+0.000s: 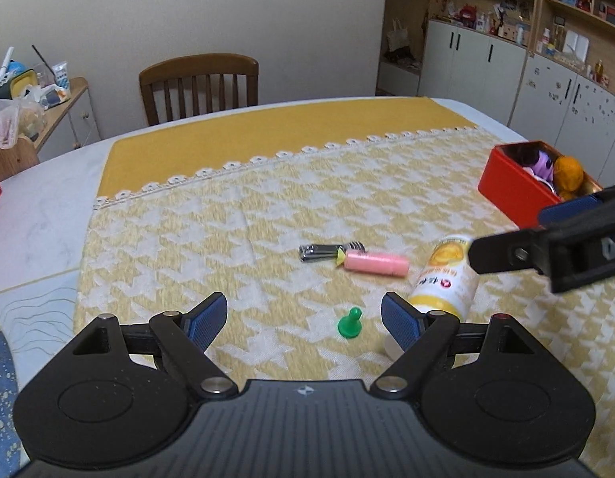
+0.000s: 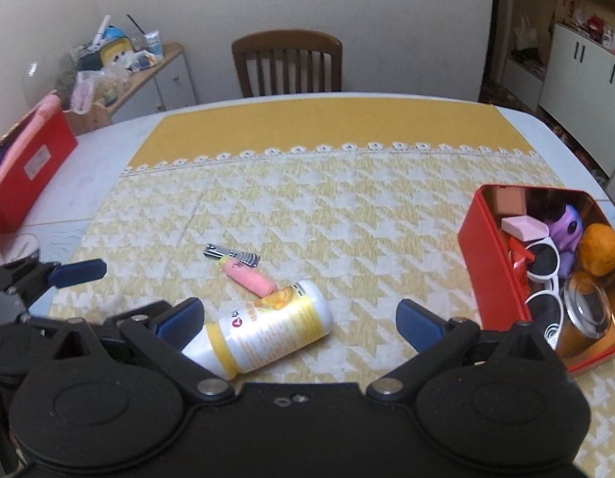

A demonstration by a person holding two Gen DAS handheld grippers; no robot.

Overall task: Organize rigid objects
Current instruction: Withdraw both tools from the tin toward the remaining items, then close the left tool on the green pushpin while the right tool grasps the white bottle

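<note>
Left gripper (image 1: pixel 303 316): jaws spread wide, nothing held; a green pawn (image 1: pixel 349 321) is seen on the cloth between the blue pads.
Right gripper (image 2: pixel 299 318): jaws spread wide, nothing grasped; positioned above the yellow-and-white bottle (image 2: pixel 263 328).
Bottle: laid on its side near the table's front edge, cap toward the left finger.
Pink tube (image 2: pixel 249 279): lying against the nail clipper (image 2: pixel 232 255), just beyond the bottle.
Red tin (image 2: pixel 490 255): set by the right table edge, filled with sunglasses, an orange, a purple toy.
Open room: bare houndstooth cloth (image 2: pixel 347 207) is seen between the loose items and the tin, and toward the far lace border.
</note>
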